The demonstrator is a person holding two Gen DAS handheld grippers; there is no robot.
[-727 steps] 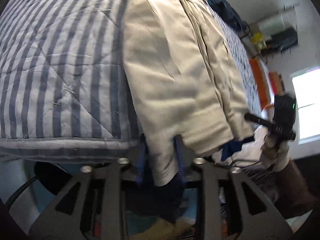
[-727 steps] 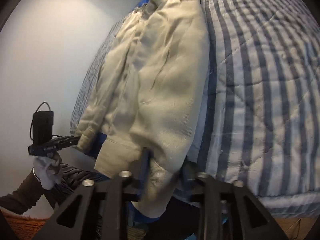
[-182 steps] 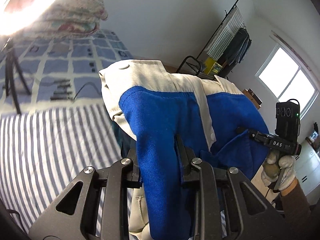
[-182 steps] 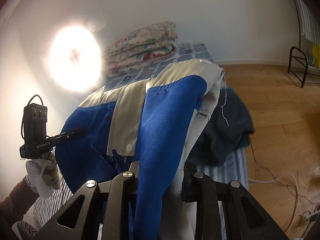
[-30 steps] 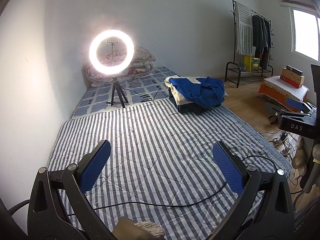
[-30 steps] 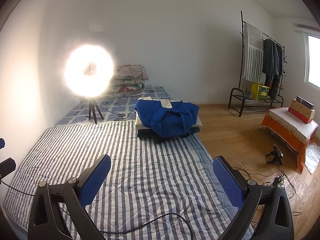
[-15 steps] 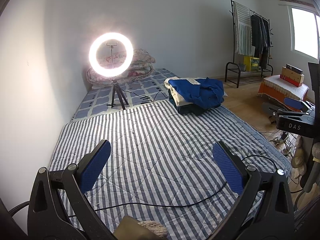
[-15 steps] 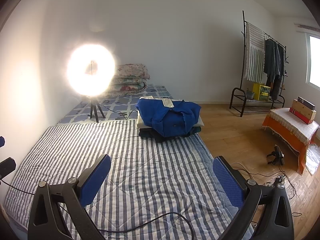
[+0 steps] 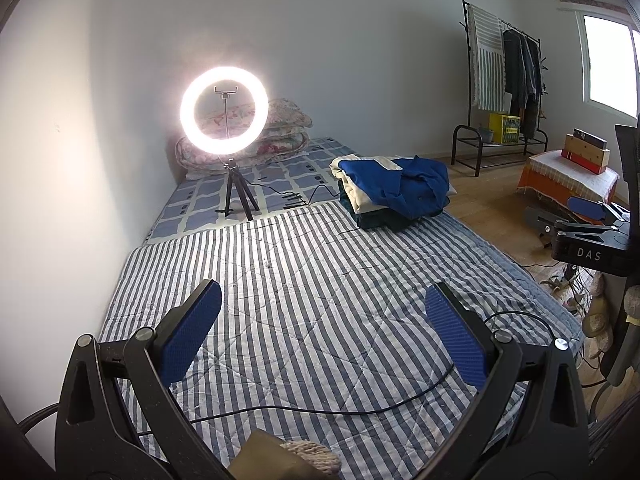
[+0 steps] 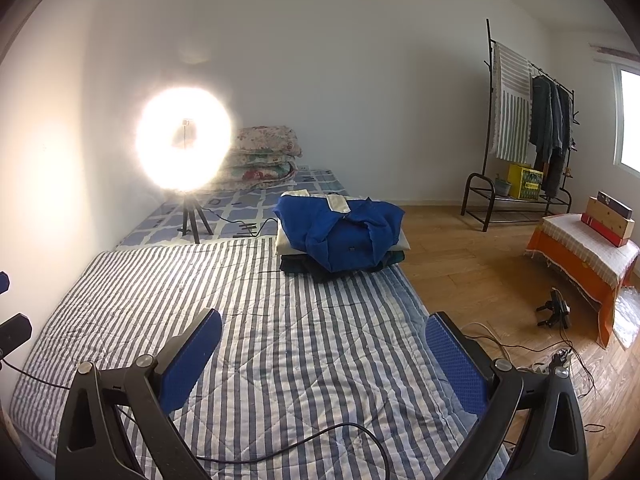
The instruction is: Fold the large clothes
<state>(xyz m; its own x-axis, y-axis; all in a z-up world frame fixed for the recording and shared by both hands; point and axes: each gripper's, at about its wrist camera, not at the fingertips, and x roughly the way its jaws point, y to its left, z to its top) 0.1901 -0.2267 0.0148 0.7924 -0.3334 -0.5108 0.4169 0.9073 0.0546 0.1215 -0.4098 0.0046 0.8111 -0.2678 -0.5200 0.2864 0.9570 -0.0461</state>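
Above striped quilt (image 9: 320,312), left gripper (image 9: 324,320) and right gripper (image 10: 324,344) — jaws wide, empty

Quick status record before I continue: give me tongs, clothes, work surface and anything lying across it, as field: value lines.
left tongs: open, holding nothing
right tongs: open, holding nothing
blue jacket: folded, on top of the stack
stack of clothes: at the far end of the mattress, pale and dark garments under the jacket
striped mattress: no garment on the near part
black cable: lies across the near edge of the mattress
ring light: lit, on a tripod beyond the mattress
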